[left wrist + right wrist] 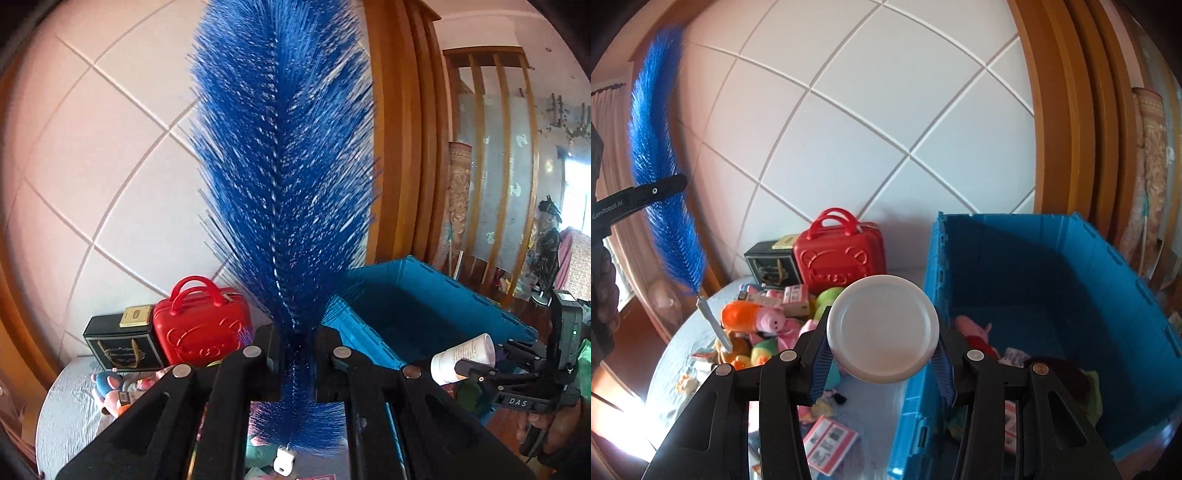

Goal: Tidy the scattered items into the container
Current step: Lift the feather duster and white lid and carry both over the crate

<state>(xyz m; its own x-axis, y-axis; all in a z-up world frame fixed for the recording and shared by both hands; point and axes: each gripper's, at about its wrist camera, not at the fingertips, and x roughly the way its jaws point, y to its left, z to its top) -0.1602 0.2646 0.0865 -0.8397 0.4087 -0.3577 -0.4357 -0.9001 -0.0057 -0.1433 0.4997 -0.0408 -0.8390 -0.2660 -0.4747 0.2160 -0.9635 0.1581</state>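
My left gripper [295, 350] is shut on a long blue bristle brush [284, 166], held upright above the table; the brush also shows in the right wrist view [661, 162], its grey handle [713, 321] pointing down. My right gripper [882, 354] is shut on a white bottle [882, 328], whose round end faces the camera, just left of the blue crate's [1108, 258] near wall. In the left wrist view the bottle [463, 356] and crate [424, 295] lie to the right. The crate holds a pink plush [971, 328] and several small items.
A red toy suitcase [840, 254] and a black box [768, 264] stand at the table's back against the tiled wall. Plush toys [753, 317], small cartons [827, 443] and packets lie scattered on the light tablecloth [683, 354]. A wooden frame stands behind the crate.
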